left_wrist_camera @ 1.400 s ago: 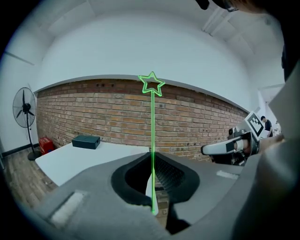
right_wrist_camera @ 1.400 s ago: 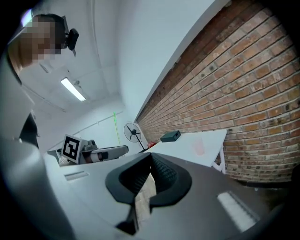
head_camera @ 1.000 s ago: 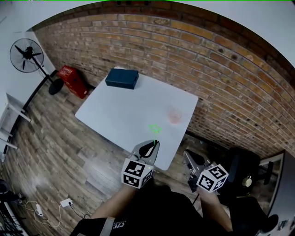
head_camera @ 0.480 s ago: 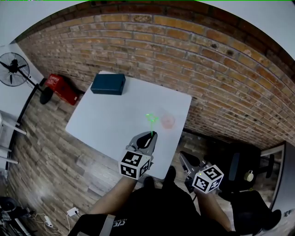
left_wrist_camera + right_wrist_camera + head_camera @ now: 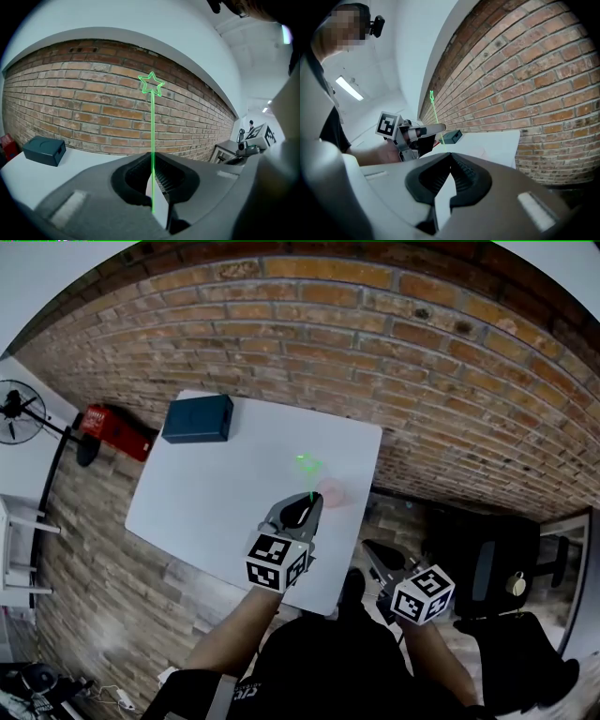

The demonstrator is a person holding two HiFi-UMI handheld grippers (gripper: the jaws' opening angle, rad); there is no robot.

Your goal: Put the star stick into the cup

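A thin neon-green plastic star stick (image 5: 152,126), a pale pink translucent cup (image 5: 333,491), a white square surface (image 5: 206,502), a dark teal rectangular box (image 5: 198,419), a red-brown brick wall (image 5: 375,352).

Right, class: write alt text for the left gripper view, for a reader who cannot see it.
The left gripper is shut on a green star stick that stands upright before a brick wall. A dark box sits on the white table at left.
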